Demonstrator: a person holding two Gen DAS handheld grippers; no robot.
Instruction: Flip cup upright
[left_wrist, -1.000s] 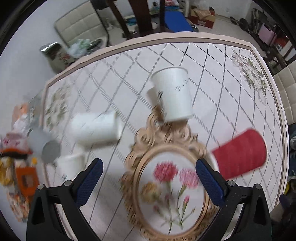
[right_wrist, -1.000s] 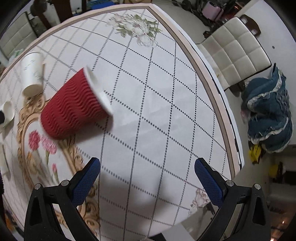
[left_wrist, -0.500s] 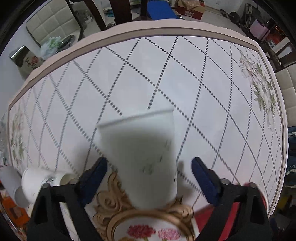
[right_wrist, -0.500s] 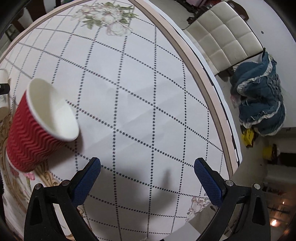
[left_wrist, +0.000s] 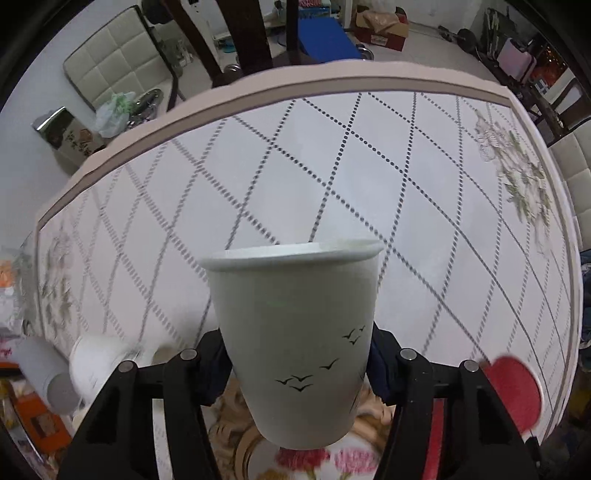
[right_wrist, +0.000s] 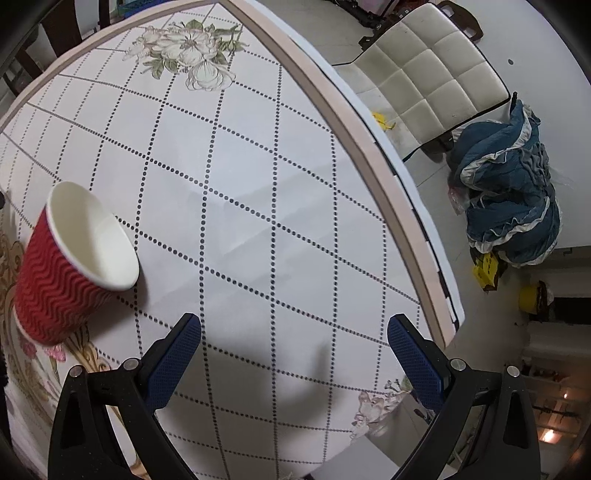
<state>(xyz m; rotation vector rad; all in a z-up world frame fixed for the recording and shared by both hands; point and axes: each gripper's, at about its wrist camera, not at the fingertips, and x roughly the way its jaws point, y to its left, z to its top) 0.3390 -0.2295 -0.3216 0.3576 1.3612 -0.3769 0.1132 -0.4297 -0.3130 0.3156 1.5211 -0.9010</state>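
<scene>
In the left wrist view, 2 white cups (left_wrist: 85, 373) lie on their sides at the far left of the tabletop (left_wrist: 332, 177), left of the white cup (left_wrist: 299, 343) with small black birds printed on it. The left gripper (left_wrist: 297, 363) has its jaws closed on that white cup's lower body, mouth up and the base just above the floral medallion (left_wrist: 325, 461). To the cup's right, a red cup (left_wrist: 511, 391) lies tipped over. In the right wrist view, the same red cup (right_wrist: 70, 266) rests on its side, mouth toward the tabletop's centre, left of the right gripper (right_wrist: 293, 363), whose jaws stand wide with nothing between them.
</scene>
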